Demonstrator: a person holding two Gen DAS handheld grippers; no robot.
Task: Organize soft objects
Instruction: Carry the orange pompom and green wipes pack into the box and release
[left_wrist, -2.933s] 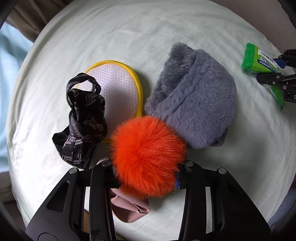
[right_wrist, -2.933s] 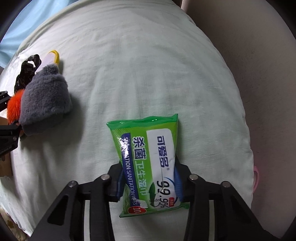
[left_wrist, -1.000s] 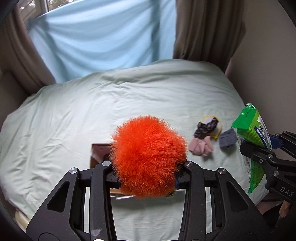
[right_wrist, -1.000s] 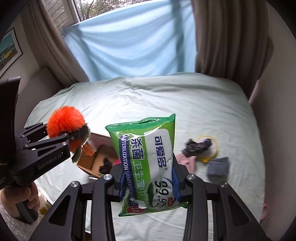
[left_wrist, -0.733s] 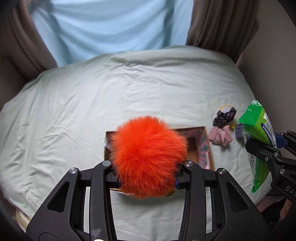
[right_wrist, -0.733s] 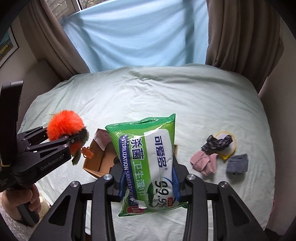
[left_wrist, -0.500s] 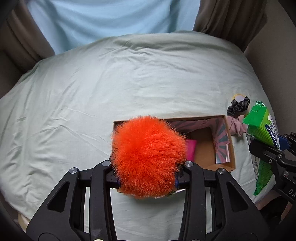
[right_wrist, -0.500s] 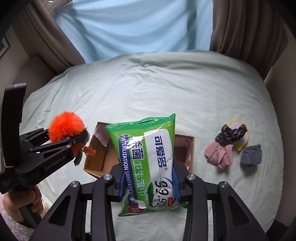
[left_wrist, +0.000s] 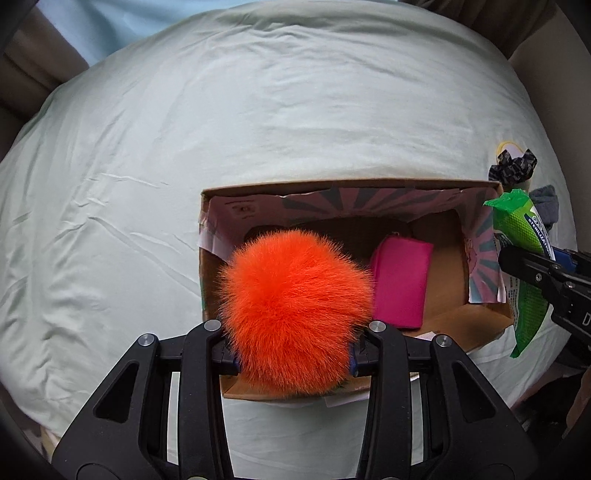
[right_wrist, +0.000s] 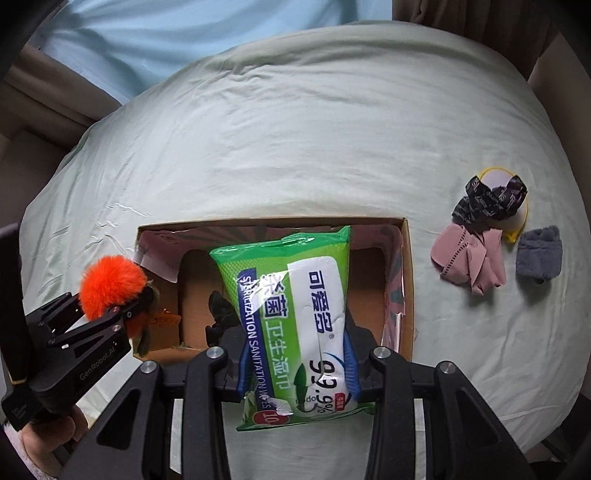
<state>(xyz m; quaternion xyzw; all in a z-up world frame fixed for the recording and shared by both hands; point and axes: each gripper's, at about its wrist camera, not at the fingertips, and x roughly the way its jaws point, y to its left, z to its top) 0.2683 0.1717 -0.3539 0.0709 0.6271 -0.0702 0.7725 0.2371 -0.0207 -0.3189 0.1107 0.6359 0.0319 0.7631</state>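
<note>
My left gripper (left_wrist: 293, 350) is shut on a fluffy orange pompom (left_wrist: 295, 308), held over the left part of an open cardboard box (left_wrist: 343, 183) on the bed. The same pompom (right_wrist: 110, 286) shows at the left of the right wrist view, above the box's left end. My right gripper (right_wrist: 295, 373) is shut on a green pack of wet wipes (right_wrist: 299, 310), hanging over the middle of the box (right_wrist: 404, 280). A pink pouch (left_wrist: 400, 282) lies inside the box. The wipes pack (left_wrist: 524, 266) shows at the box's right end in the left wrist view.
On the pale green bedsheet (right_wrist: 314, 129), right of the box, lie a black printed scrunchie (right_wrist: 487, 201) on a yellow-rimmed pad, a folded pink cloth (right_wrist: 469, 258) and a grey fuzzy piece (right_wrist: 539, 256). A small dark item (right_wrist: 219, 306) sits in the box. A hand (right_wrist: 48, 439) holds the left gripper.
Both grippers have come down and tilted toward the box, which now looks much larger under them. The pompom and the wipes pack stay gripped as before.
</note>
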